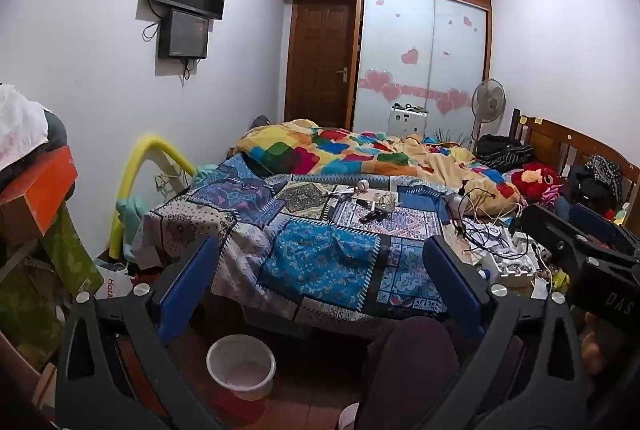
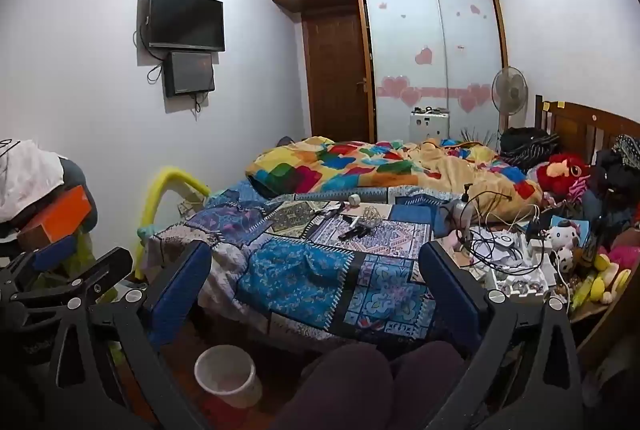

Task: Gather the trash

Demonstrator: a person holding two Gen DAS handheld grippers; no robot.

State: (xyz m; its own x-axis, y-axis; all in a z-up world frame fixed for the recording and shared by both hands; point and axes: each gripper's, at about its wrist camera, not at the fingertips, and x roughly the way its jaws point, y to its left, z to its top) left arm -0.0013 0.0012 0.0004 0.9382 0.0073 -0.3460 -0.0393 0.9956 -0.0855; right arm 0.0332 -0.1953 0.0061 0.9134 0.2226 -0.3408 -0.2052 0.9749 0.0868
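A white waste bin stands on the floor in front of the bed; it also shows in the right wrist view. It looks empty. Small loose items, a white roll and dark pieces, lie on the patchwork blanket. My left gripper is open and empty, held above the bin and the bed's near edge. My right gripper is open and empty at a similar height. The right gripper also appears at the right edge of the left wrist view.
A cluttered side surface with cables, chargers and soft toys sits at the right. Boxes and clothes are piled at the left. A yellow bed rail stands by the bed. The person's knees are below.
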